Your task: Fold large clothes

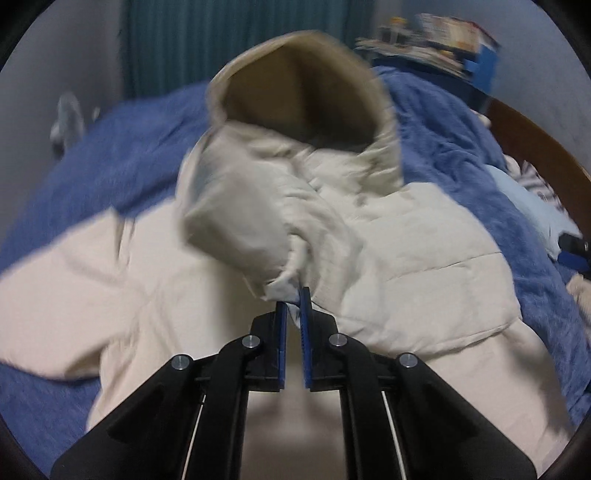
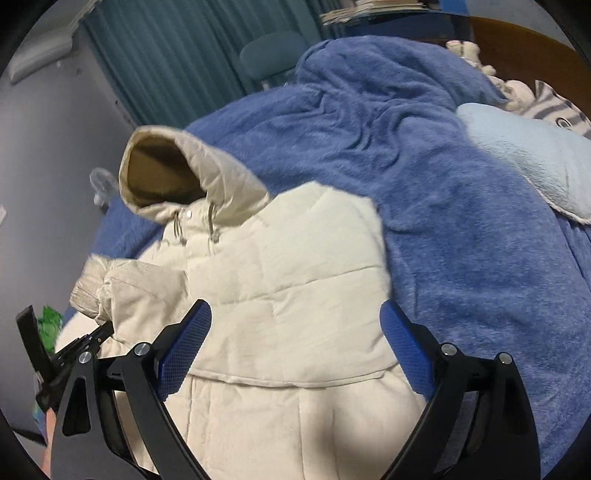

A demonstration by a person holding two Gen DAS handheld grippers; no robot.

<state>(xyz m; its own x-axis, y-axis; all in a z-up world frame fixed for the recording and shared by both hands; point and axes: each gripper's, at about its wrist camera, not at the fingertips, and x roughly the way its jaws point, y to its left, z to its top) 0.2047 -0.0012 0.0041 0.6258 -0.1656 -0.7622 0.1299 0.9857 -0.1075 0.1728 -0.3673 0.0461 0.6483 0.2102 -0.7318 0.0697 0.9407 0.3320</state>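
Note:
A cream hooded puffer jacket (image 1: 406,258) lies spread front-up on the bed, its hood (image 1: 295,92) standing open at the far end. My left gripper (image 1: 293,301) is shut on the cuff of one sleeve (image 1: 243,218), which is lifted and drawn across the jacket's body; the picture is blurred. In the right wrist view the same jacket (image 2: 295,266) fills the middle. My right gripper (image 2: 295,325) hovers open over its chest panel, holding nothing. At that view's left edge, the left gripper (image 2: 103,330) pinches the bunched sleeve (image 2: 125,291).
A rumpled blue fleece blanket (image 2: 424,166) covers the bed. A pale blue pillow (image 2: 524,155) and a zebra-striped plush (image 2: 554,107) lie by the wooden headboard (image 2: 517,48). Teal curtains (image 2: 177,51), a chair (image 2: 269,55) and a stacked blue shelf (image 1: 443,33) stand beyond.

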